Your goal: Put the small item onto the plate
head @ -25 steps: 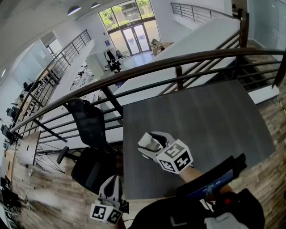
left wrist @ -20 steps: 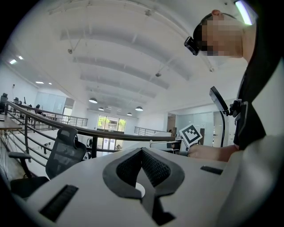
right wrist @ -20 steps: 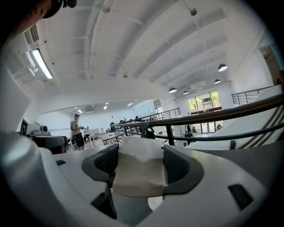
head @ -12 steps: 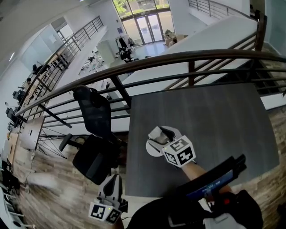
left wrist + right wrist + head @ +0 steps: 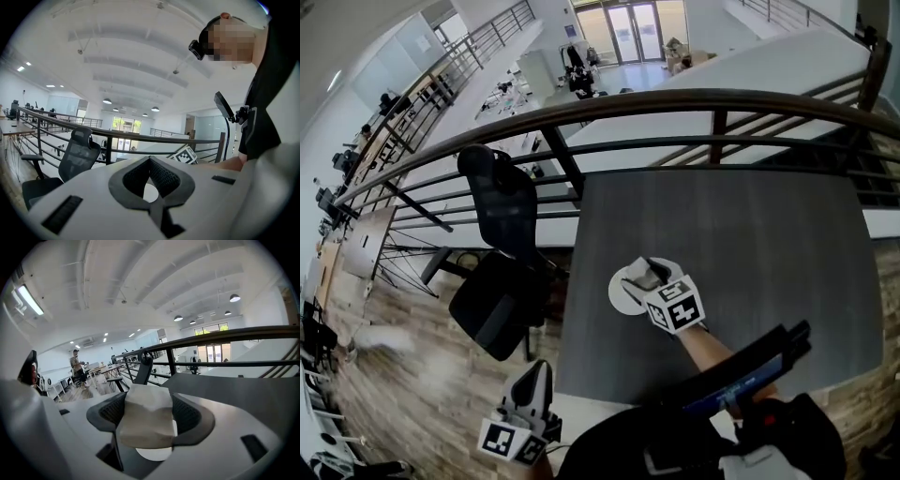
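The small item, a pale folded packet, is clamped between the jaws of the right gripper, which hangs right over the white plate on the dark worktop. Whether the item touches the plate yet I cannot tell. The carry looks done, and what is left is setting it down, letting go and backing off. The left gripper sits low, off the worktop's near edge, its jaws closed together on nothing.
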Motion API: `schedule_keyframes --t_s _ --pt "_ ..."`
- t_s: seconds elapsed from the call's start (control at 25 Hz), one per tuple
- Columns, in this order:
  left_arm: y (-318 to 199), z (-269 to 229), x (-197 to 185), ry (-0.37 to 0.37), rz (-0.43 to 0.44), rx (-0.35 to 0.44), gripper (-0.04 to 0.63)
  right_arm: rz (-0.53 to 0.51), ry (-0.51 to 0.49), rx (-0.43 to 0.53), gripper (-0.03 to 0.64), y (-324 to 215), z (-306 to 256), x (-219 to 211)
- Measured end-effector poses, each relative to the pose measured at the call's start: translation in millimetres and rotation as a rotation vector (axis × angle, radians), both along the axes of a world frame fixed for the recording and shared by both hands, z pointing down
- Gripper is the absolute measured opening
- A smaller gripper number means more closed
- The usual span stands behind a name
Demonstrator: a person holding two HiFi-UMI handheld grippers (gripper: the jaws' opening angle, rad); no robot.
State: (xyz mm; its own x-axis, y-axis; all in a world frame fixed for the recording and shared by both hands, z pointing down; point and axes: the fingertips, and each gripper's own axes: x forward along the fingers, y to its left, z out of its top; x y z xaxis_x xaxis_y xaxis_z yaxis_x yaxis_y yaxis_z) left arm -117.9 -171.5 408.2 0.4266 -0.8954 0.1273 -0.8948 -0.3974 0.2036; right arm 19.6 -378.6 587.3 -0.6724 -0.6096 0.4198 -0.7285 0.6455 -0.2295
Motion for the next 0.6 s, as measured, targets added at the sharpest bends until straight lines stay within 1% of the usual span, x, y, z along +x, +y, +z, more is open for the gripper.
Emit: schedule_keyframes --t_s 0.12,0.24,0.32,0.44,0.6 --pt "3 9 -5 -0.024 -0.020 -0.032 0.003 -0.004 0.013 -0.032 0.318 -3 23 -3" --pt "5 13 -8 -0.040 -0.035 -0.047 0.003 -0.019 0.029 -0.054 0.318 -3 39 -7" --pt "10 20 -10 -0.062 -0.053 -0.074 0.003 -0.027 0.042 -0.068 0.318 -2 48 -6" --pt "7 10 -3 -0.022 -0.053 -0.054 0.003 -0.039 0.061 -0.099 0.318 -1 60 -7" --pt "9 15 -9 -0.040 -0.067 -0.068 0.003 -0.039 0.088 -0.106 0.318 -8 80 -11"
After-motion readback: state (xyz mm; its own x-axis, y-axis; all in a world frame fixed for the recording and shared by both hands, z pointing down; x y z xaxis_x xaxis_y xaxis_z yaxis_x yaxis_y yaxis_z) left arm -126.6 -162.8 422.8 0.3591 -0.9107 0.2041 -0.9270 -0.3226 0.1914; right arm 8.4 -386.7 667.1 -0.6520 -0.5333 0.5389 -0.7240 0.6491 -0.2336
